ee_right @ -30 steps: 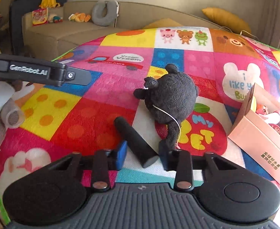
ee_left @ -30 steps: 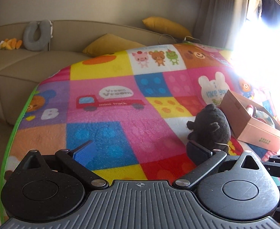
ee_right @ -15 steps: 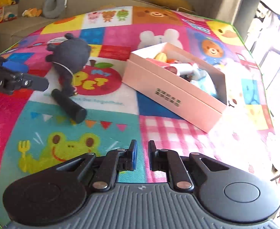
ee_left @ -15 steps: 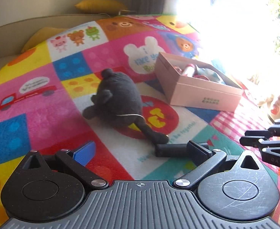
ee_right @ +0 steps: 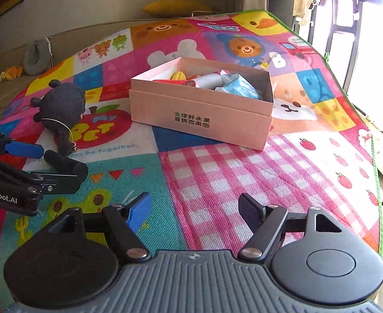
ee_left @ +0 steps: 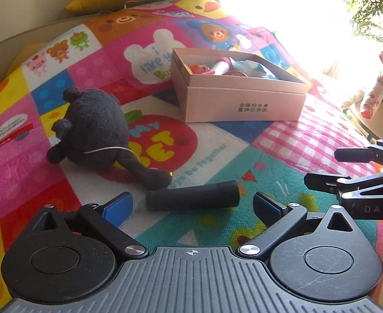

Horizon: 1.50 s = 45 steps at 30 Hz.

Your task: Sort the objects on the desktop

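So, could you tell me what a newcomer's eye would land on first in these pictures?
Probably the loud patchwork play mat with its cartoon animals, which fills both views. On it sits an open pink cardboard box already holding several items, and left of that lies a dark grey plush toy. A black cylinder lies crosswise just ahead of the open left gripper, while the right gripper is open over the pink checked patch.

daylight, window (ee_left: 282,13) blown out | fisheye edges | detail there perhaps lost
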Each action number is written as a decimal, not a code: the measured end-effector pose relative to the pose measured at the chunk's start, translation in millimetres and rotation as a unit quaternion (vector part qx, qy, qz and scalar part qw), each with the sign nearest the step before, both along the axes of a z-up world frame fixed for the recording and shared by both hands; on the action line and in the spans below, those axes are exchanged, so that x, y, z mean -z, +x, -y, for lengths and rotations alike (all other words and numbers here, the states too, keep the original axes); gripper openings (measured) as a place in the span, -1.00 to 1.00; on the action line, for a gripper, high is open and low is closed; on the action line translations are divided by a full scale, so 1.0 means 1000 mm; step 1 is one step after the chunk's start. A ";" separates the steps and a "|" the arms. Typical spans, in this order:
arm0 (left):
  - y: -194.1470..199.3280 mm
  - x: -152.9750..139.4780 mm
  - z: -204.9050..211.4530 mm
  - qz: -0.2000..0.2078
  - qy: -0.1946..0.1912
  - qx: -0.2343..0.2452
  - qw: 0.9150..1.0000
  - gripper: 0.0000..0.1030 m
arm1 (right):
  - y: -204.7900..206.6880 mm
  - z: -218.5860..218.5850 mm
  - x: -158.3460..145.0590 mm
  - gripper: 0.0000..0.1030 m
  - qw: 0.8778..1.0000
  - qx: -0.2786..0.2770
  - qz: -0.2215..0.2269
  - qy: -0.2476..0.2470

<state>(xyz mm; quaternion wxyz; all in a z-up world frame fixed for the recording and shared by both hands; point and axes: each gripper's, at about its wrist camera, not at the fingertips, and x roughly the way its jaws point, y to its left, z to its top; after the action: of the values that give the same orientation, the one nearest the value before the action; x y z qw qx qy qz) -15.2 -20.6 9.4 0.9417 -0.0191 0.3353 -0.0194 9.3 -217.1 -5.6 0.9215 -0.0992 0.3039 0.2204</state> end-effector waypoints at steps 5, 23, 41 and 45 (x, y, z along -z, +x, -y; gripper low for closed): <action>0.007 -0.001 0.013 -0.006 0.014 0.006 1.000 0.53 | 0.001 0.015 -0.001 0.62 0.999 0.033 0.013 0.016; 0.013 -0.008 0.061 -0.002 -0.039 0.121 0.992 0.88 | 0.003 0.065 -0.004 0.85 0.991 0.119 0.018 0.056; 0.010 -0.031 -0.054 0.039 -0.026 -0.123 0.991 0.98 | -0.013 0.013 0.006 0.99 0.998 0.004 -0.038 0.046; 0.039 -0.029 -0.066 0.033 -0.003 -0.160 0.986 0.98 | -0.012 0.010 0.010 1.00 0.999 0.014 -0.032 0.031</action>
<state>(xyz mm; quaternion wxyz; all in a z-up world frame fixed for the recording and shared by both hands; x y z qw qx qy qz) 24.0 44.9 38.7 0.9432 -0.0750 0.2964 0.1302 -3.1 -227.4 -16.0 0.9170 -0.0589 0.3279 0.2195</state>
